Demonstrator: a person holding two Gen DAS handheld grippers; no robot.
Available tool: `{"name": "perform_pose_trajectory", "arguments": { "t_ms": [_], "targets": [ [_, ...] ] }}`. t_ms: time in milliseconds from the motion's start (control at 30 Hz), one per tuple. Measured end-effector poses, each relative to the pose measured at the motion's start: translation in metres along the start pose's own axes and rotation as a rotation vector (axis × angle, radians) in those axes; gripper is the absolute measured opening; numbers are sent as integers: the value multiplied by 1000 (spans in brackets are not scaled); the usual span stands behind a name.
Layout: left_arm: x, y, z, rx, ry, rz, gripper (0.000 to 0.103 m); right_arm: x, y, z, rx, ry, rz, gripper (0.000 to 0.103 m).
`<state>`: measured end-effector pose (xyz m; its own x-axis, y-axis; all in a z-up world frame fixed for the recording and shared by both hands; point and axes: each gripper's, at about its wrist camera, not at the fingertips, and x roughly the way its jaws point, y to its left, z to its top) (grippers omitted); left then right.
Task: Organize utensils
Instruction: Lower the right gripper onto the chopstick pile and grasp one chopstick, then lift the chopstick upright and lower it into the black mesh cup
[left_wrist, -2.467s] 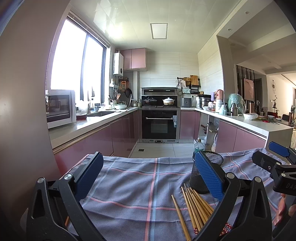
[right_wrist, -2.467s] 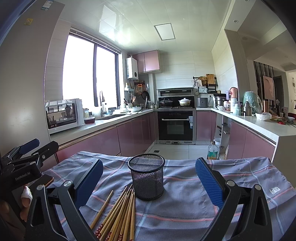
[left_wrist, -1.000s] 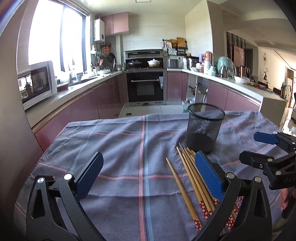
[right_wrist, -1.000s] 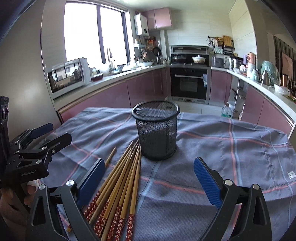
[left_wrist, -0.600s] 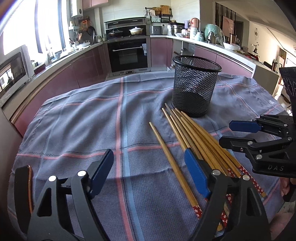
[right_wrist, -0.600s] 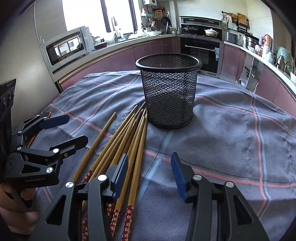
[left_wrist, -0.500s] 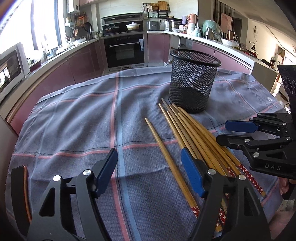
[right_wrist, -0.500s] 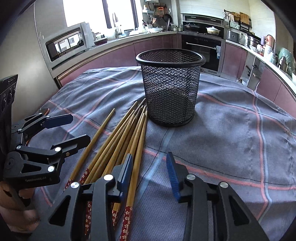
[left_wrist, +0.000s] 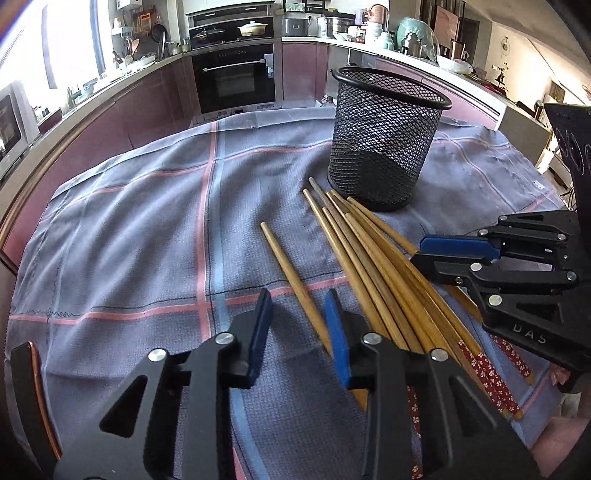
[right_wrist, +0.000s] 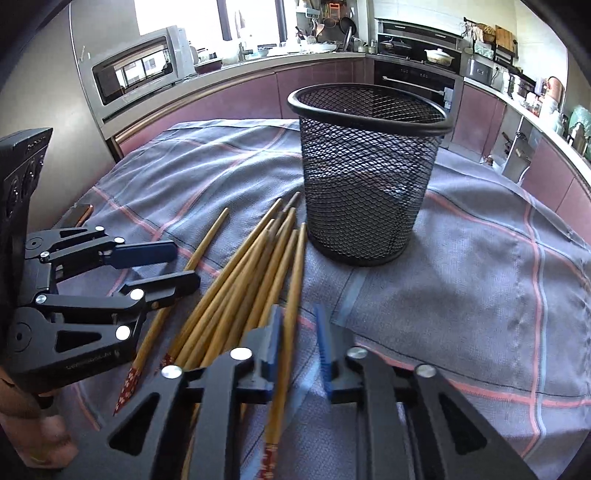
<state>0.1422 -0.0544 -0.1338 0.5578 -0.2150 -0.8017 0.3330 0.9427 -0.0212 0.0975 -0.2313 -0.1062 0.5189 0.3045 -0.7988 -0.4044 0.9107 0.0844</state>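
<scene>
Since a couple of seconds back, when both cameras were staring across the kitchen, I've tipped both tools down over the checked cloth (left_wrist: 129, 221), so the chopsticks now fill the view. Both sets of jaws have just been closing, too.

The left gripper (left_wrist: 297, 332) is down to a narrow gap with the lone chopstick (left_wrist: 291, 280) inside it. That stick runs right along one blue pad, but there's daylight on the other side, so I wouldn't call it gripped yet.

The right gripper (right_wrist: 297, 339) has pinched nearly all the way in around the end chopstick (right_wrist: 295, 280), the one on the cup side of the bundle (right_wrist: 236, 288). Its far pad is smeared, so I can't swear both pads are biting.

For the task, I reckon this is the first pick, one stick per hand. Nothing's in the mesh cup (right_wrist: 365, 177) yet; it stands upright just past the tips, with every stick flat on the cloth.

Both tools point steeply down and forward, side by side, patterned stick ends nearest me.
</scene>
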Motion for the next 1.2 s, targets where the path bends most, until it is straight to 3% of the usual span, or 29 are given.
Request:
{"name": "perform_pose_trajectory", "arguments": {
  "t_ms": [33, 100, 233, 400, 500, 967, 1200],
  "targets": [
    [-1, 0, 1, -7, 2, -6, 14, 0, -1, 0, 0, 0, 3, 6],
    [-2, 1, 1, -25, 2, -12, 12, -2, -3, 0, 0, -8, 5, 6],
    [-4, 6, 1, -57, 1, -24, 8, -12, -7, -1, 8, -36, 18, 5],
    [-21, 14, 0, -74, -33, -38, 7, -36, -9, 1, 4, -102, 95, 5],
    [-36, 20, 5, -80, -61, -80, 7, -54, -9, 5, -15, -153, 122, 5],
    [-151, 27, 53, -65, -333, -275, 7, -127, -26, 50, 7, -433, 142, 5],
    [-206, 26, 91, -78, -481, -285, 7, -158, -39, 76, 5, -526, 125, 5]
  ]
}}
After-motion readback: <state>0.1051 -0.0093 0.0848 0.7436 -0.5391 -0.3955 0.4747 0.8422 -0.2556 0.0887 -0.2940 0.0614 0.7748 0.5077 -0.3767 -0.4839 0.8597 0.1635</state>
